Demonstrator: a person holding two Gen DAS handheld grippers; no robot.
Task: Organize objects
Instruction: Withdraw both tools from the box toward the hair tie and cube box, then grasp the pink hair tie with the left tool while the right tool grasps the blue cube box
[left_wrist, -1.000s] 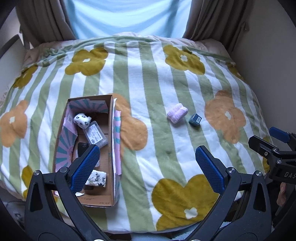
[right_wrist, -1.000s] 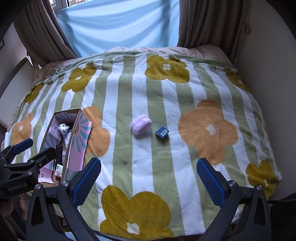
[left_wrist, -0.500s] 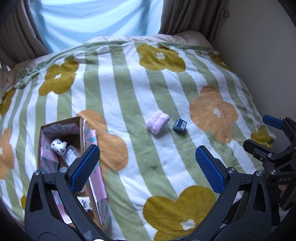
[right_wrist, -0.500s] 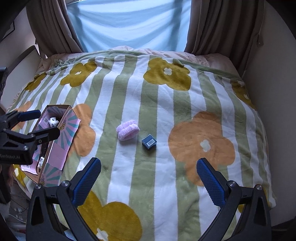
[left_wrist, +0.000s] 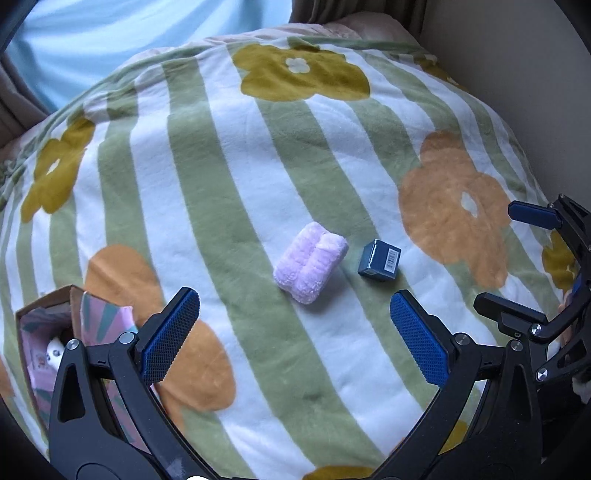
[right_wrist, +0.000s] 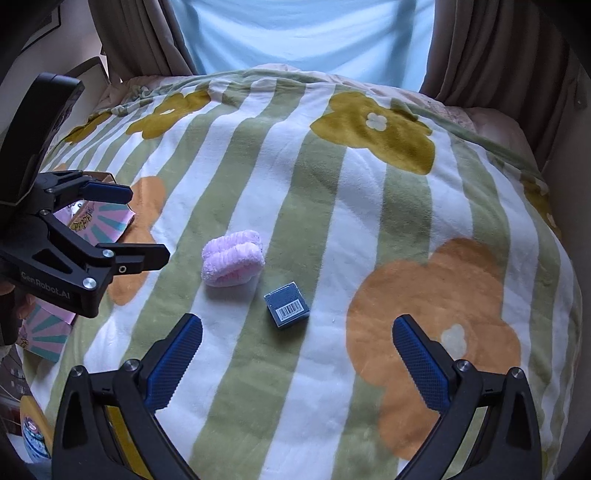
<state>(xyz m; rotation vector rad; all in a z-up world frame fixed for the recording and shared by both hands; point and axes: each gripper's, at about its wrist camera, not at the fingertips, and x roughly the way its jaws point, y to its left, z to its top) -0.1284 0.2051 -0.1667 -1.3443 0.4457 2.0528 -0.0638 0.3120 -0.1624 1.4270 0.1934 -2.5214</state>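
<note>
A fluffy pink roll (left_wrist: 311, 263) and a small dark blue box with a barcode (left_wrist: 379, 261) lie side by side on the flowered blanket; both also show in the right wrist view, the roll (right_wrist: 232, 263) left of the box (right_wrist: 288, 304). My left gripper (left_wrist: 295, 326) is open and empty, just short of the pink roll. My right gripper (right_wrist: 297, 345) is open and empty, just short of the blue box. A cardboard box with pink lining (left_wrist: 42, 332) holding small items sits at the left.
The striped blanket (right_wrist: 388, 206) covers a bed that slopes off at its edges. Curtains and a pale blue window (right_wrist: 303, 33) lie beyond. A wall (left_wrist: 517, 74) runs along the right. The cardboard box (right_wrist: 99, 221) lies behind the left gripper's fingers (right_wrist: 107, 194).
Both grippers moved forward and lower toward the pink roll and blue box, which now look larger. The left gripper swung right, leaving the cardboard box at the frame's left edge.
</note>
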